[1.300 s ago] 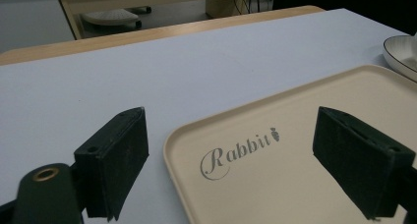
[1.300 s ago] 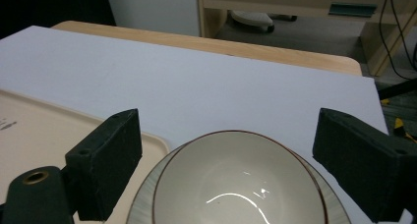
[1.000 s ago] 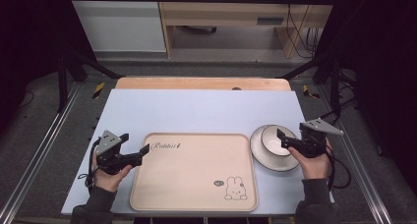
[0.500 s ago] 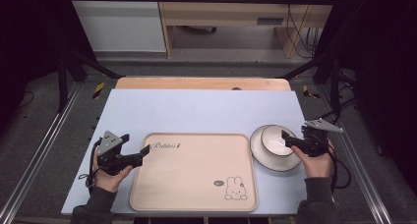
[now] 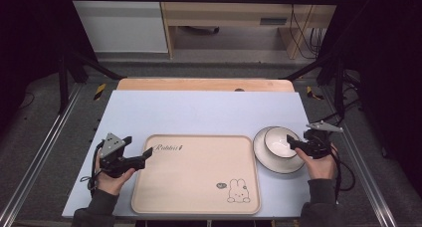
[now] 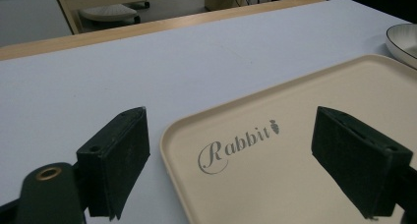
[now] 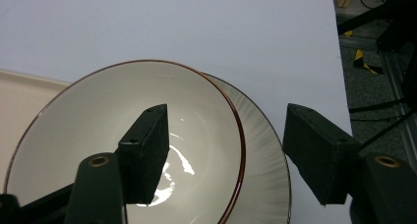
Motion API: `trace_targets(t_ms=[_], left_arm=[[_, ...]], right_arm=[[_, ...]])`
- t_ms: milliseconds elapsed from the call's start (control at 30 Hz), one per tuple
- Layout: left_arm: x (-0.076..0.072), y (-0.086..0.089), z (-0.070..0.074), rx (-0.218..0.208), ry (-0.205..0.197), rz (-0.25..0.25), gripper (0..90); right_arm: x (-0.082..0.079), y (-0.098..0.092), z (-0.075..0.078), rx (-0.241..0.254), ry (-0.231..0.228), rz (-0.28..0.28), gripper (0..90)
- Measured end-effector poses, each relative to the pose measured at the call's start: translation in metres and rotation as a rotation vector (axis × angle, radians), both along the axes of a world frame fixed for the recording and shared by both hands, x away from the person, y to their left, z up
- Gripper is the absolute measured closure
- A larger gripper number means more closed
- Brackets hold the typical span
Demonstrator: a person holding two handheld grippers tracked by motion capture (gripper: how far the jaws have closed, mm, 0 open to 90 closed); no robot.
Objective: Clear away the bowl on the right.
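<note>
Table [image 5: 199, 110]: blue-white top carrying three items, taken largest first.

Tray [image 5: 199, 172]: beige, rabbit print, lying flat at 6 o'clock on the table. Nothing rests on it. Its lettered corner sits between the left gripper's jaws in the left gripper view [image 6: 295, 150].

Plate [image 5: 293, 165]: white, ribbed, at 3 o'clock of the tray, just beside its edge.

Bowl [image 5: 278, 140]: white with a brown rim, seated on the plate, upright [image 7: 128, 140].

Left gripper [image 5: 142, 156]: jaws spread wide, holding nothing, poised at the tray's 9 o'clock corner.

Right gripper [image 5: 292, 143]: jaws spread, one inside the bowl and one outside its wall, straddling the rim at the bowl's 3 o'clock side. No pinch made yet.

Progress, as judged: early. The bowl has not been lifted and the tray is bare; the likely work is grasping the bowl and setting it on the tray. All of that remains.

Change from the earlier frames: the right gripper has drawn back slightly toward 3 o'clock, from over the bowl's middle to its rim. The left gripper, tray, plate and bowl are unchanged.
</note>
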State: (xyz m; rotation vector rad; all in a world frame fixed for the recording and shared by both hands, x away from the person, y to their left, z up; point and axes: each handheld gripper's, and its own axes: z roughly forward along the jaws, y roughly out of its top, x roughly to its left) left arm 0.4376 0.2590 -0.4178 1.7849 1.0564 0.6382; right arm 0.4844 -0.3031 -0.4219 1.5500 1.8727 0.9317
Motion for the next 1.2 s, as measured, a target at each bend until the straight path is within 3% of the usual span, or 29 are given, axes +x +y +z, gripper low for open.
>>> trace_targets(t_ms=[333,1200], left_arm=[[0.0,0.0,0.0,0.005,0.001,-0.002,14.7],[0.001,-0.003,-0.004,0.023,0.014,-0.007,15.5]], right_arm=[[0.004,0.0,-0.005,-0.019,0.069,0.007,46.6],[0.011,-0.007,-0.015,0.005,0.188,-0.021,67.9]])
